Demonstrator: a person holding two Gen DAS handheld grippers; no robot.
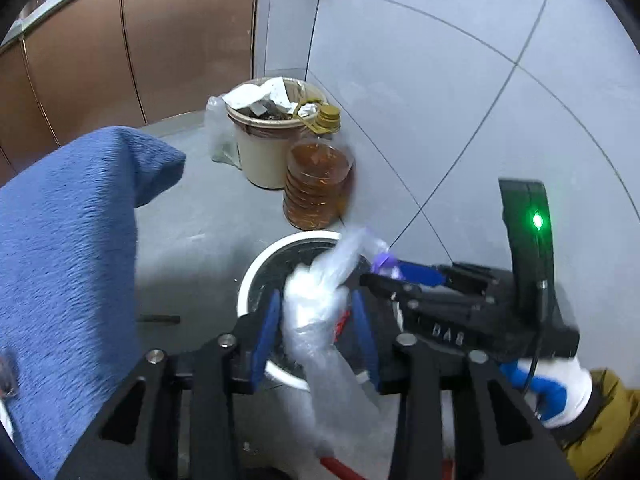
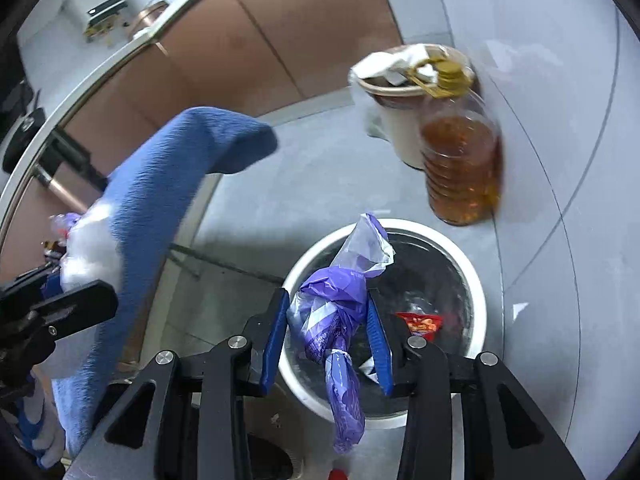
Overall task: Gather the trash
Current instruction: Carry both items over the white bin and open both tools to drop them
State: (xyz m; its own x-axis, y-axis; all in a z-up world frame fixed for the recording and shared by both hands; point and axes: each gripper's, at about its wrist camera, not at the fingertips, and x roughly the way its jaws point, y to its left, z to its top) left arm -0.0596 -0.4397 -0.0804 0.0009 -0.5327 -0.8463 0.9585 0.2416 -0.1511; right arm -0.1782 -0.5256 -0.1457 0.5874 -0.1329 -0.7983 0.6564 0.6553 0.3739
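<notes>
Over a white-rimmed bin (image 1: 256, 280) with a dark liner, my left gripper (image 1: 316, 298) has a crumpled clear plastic bag (image 1: 312, 312) between its blue pads. The bag leans on the left pad, and a gap shows at the right pad, so the jaws stand open. My right gripper (image 2: 328, 296) is shut on a purple plastic bag (image 2: 332, 312) that hangs down over the same bin (image 2: 476, 280). A red wrapper (image 2: 420, 324) lies inside. In the left wrist view the right gripper (image 1: 384, 274) reaches in from the right. The right wrist view shows the left gripper (image 2: 60, 276) at the left edge.
A beige bin (image 1: 260, 160) stuffed with paper stands by the tiled wall, with a big bottle of amber oil (image 1: 316, 184) beside it. Blue fuzzy fabric (image 1: 72, 240) fills the left side. Brown cabinet fronts (image 1: 160, 40) run behind. A gloved hand (image 1: 560, 392) holds the right gripper.
</notes>
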